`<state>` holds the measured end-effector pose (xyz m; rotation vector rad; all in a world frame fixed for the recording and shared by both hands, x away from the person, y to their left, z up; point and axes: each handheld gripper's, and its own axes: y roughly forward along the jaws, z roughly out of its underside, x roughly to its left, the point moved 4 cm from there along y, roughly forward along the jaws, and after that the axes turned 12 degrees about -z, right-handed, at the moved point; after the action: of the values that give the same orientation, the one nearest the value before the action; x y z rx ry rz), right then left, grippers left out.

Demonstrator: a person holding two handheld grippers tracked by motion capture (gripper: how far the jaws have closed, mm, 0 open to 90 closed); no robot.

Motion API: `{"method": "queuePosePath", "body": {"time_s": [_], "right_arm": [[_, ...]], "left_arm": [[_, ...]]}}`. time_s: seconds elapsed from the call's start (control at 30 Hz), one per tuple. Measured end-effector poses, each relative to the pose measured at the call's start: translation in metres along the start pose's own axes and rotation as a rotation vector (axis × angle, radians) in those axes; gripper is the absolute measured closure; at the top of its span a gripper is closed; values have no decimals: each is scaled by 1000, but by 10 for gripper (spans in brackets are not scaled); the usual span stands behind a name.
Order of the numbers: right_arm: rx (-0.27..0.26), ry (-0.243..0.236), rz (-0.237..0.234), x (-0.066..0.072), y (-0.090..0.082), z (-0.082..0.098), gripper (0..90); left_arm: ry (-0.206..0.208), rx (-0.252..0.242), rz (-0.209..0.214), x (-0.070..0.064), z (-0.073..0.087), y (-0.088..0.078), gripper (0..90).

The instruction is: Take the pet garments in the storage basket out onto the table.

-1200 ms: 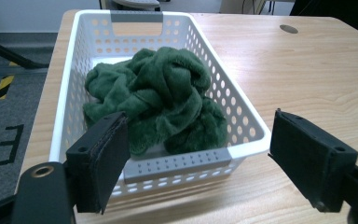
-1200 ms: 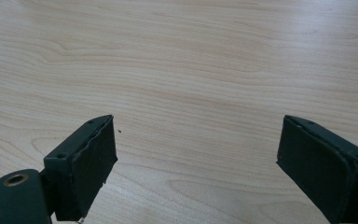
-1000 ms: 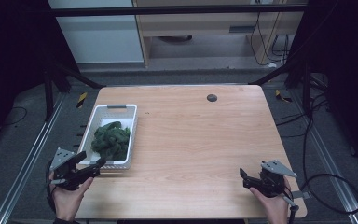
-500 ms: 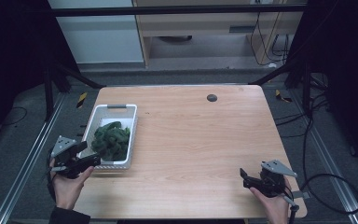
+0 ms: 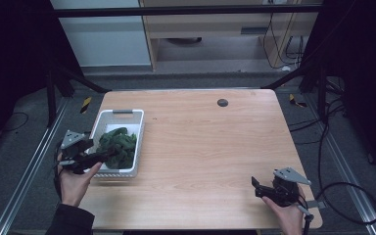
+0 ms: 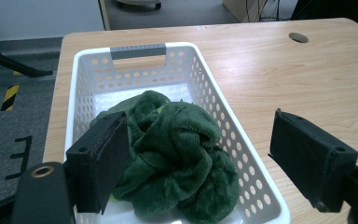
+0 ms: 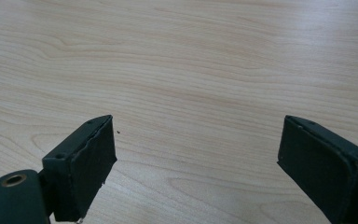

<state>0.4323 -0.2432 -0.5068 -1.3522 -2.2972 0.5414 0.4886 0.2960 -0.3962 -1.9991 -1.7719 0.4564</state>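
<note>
My left gripper [image 6: 200, 158] gapes wide over the green towel [image 6: 172, 158], bunched in the white basket [image 6: 135, 49] near the table's left edge. It looks soft, light; I'd pinch a top fold. My right gripper [image 7: 196, 163] idles open.

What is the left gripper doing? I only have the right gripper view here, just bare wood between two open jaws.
Observer: The left gripper is over a white basket, jaws wide open.
Operator: Anything in the basket?
Observer: A crumpled green cloth; one jaw is inside the basket beside it, the other outside the basket's wall.
Operator: And where is my right gripper?
Observer: The right gripper is near the table's front right corner, far from the basket.
</note>
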Motion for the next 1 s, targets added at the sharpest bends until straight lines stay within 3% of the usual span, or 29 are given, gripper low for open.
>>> {"method": "queuePosePath", "body": {"time_s": [0.43, 0.77, 1.0], "right_arm": [[-1, 1, -2, -1, 0, 0, 107], [2, 10, -12, -1, -1, 0, 106], [8, 0, -9, -2, 1, 1, 104]], "left_arm": [[19, 45, -2, -5, -6, 22, 184], [56, 101, -23, -4, -12, 36, 178], [66, 130, -15, -3, -17, 44, 175]]}}
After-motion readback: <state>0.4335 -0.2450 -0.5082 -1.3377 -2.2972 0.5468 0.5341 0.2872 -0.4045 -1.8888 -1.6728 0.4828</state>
